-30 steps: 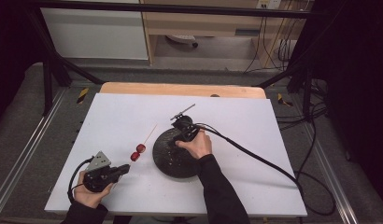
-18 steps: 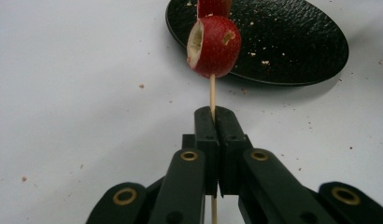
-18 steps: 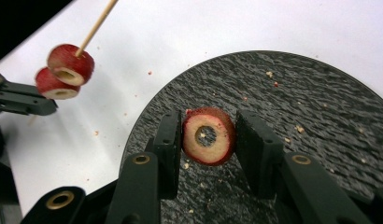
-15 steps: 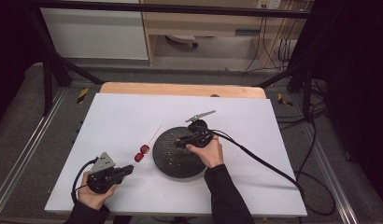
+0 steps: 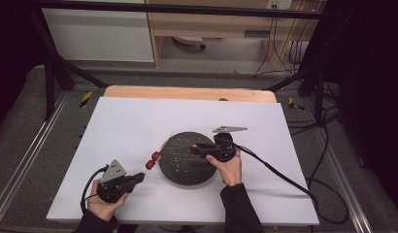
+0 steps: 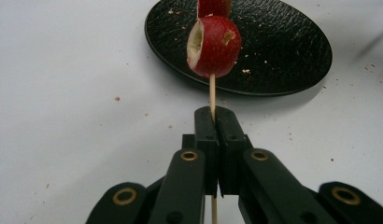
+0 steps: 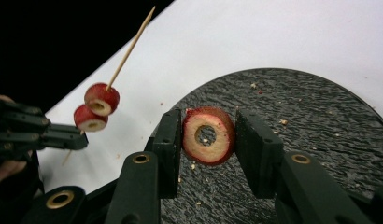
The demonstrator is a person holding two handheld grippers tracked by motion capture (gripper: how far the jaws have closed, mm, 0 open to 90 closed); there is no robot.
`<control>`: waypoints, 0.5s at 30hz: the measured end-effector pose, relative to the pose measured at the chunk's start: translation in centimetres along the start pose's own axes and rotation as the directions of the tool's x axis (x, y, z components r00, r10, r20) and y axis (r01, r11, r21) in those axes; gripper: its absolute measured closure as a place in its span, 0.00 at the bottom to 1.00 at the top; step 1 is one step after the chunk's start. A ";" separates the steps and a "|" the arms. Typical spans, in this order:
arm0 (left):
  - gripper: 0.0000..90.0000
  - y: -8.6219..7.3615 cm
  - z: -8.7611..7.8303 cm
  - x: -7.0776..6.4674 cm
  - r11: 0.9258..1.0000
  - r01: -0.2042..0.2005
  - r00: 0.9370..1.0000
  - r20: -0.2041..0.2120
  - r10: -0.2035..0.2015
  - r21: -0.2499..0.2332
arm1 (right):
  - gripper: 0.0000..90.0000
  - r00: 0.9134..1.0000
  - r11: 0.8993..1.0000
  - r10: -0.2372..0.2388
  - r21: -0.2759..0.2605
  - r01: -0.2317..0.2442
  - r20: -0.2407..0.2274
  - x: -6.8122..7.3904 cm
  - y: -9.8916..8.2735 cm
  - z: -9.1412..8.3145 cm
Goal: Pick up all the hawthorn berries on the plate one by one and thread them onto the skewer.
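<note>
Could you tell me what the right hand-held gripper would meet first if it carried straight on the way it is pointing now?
Probably the skewer with its two red fruit pieces, held by the left hand-held gripper. The right hand-held gripper, shut on a cored fruit slice, points that way across the black plate; depth is uncertain.

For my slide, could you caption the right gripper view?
Right claw clamps a cored fruit slice over the black plate.

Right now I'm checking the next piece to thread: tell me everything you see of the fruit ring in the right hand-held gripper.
The fruit ring is a red-skinned slice with pale flesh and a cored hole through its middle. It stands on edge, cut face toward the camera, clamped by its skin between the jaws of the right hand-held gripper, above the crumb-strewn black plate.
</note>
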State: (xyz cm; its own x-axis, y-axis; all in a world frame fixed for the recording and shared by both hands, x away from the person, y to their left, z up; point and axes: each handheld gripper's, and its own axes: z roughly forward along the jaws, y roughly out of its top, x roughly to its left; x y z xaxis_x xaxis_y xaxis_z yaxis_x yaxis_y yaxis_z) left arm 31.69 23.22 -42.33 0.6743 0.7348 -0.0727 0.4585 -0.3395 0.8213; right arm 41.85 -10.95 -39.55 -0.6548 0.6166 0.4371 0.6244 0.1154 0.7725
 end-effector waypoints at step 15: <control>0.98 1.8 1.1 -1.8 1.000 0.010 1.000 -0.006 -0.010 -0.005 | 0.70 0.997 0.971 0.073 -0.226 -0.079 -0.036 -0.8 -0.8 -2.3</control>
State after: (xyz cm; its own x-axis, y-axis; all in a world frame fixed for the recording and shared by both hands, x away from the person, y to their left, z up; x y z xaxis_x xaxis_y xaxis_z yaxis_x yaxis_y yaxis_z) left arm 31.94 20.66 -41.36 0.6666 0.7414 -0.0774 0.4622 -0.3295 0.8233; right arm 40.93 -13.33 -39.50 -0.6221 0.5952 0.5086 0.5620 -0.1127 0.8194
